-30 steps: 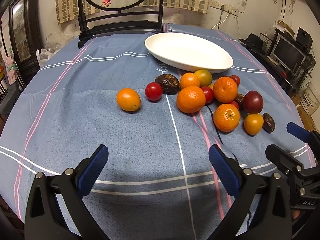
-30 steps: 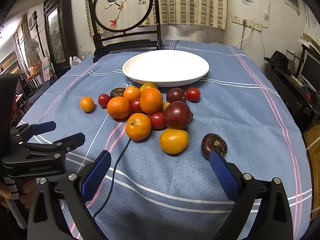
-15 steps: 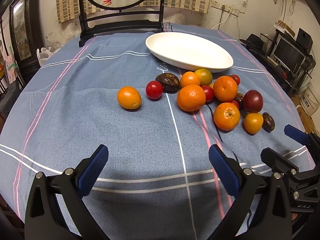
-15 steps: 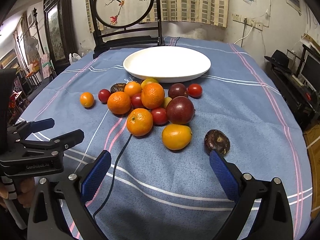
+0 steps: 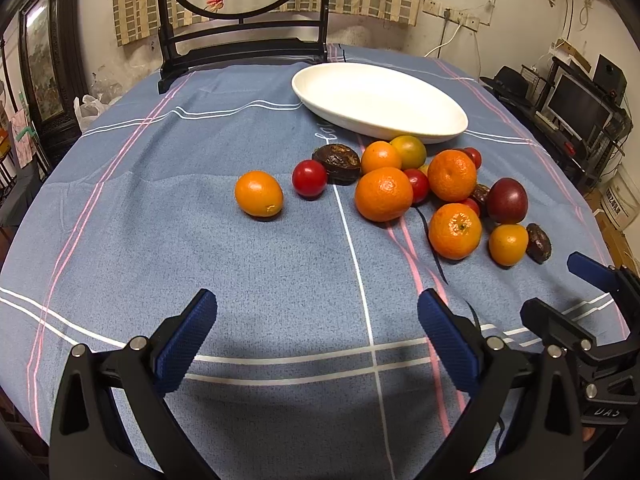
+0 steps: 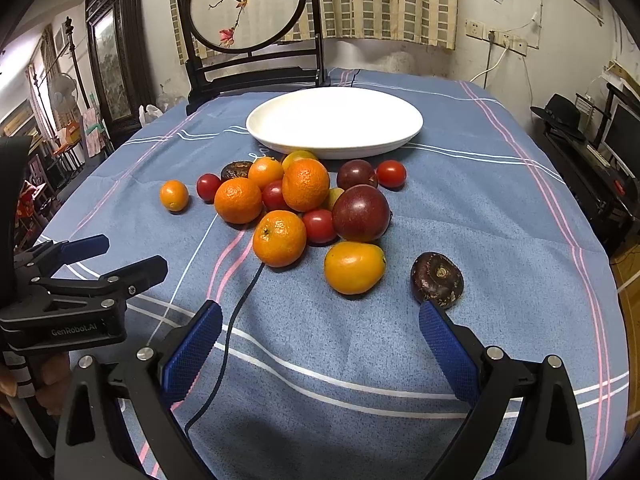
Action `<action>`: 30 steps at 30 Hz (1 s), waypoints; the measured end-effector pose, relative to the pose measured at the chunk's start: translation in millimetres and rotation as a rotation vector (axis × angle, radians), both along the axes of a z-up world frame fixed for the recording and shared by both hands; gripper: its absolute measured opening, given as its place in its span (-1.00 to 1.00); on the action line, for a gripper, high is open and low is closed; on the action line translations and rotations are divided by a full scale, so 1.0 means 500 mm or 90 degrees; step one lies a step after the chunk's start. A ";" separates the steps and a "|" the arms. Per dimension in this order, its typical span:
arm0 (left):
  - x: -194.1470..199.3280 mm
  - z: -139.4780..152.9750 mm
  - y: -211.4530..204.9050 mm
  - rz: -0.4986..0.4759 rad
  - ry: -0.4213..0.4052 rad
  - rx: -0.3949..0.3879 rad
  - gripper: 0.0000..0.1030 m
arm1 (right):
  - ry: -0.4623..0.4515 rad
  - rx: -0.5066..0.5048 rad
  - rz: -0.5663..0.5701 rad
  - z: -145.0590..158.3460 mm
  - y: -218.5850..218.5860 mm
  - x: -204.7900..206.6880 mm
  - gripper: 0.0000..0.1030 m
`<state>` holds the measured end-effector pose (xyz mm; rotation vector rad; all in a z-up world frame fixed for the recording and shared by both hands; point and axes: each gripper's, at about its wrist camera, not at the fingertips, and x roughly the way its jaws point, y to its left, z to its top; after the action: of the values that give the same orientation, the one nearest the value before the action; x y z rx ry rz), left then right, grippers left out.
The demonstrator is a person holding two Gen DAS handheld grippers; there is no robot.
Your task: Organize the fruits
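A pile of fruit lies on the blue tablecloth in front of a white oval plate point(image 5: 380, 100), also in the right wrist view point(image 6: 334, 122), which holds nothing. The pile has several oranges point(image 5: 383, 194), red tomatoes point(image 5: 309, 178), purple passion fruits point(image 6: 361, 213) and dark wrinkled ones point(image 6: 437, 279). One small orange point(image 5: 259, 193) lies apart on the left. A yellow-orange fruit point(image 6: 354, 267) lies nearest my right gripper. My left gripper point(image 5: 316, 326) is open and empty, short of the fruit. My right gripper point(image 6: 320, 334) is open and empty, just short of the pile.
A dark wooden screen stand point(image 6: 248, 24) stands at the table's far edge. A thin black cable point(image 6: 236, 312) runs from the pile toward me. Shelves with electronics point(image 5: 580, 112) stand off the table's right side. The right gripper also shows in the left view point(image 5: 576, 300).
Both grippers have moved a little forward toward the fruit; the fruit looks slightly closer. Nothing on the table has moved.
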<state>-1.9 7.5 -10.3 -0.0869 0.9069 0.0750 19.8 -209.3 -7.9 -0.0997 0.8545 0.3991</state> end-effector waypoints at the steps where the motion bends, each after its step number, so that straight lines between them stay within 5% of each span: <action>1: 0.000 0.000 0.001 0.000 0.000 0.000 0.91 | 0.000 -0.001 0.000 0.001 0.000 0.001 0.93; 22: 0.003 0.006 0.007 -0.011 -0.004 0.009 0.91 | 0.005 0.009 0.010 -0.001 0.001 0.005 0.93; 30: 0.022 -0.005 0.075 0.024 0.003 0.004 0.91 | 0.011 0.056 0.047 -0.008 0.000 -0.009 0.93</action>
<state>9.3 45.2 -12.8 -0.0979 0.9104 0.1128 15.0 -209.1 -12.0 -0.0473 0.8509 0.5072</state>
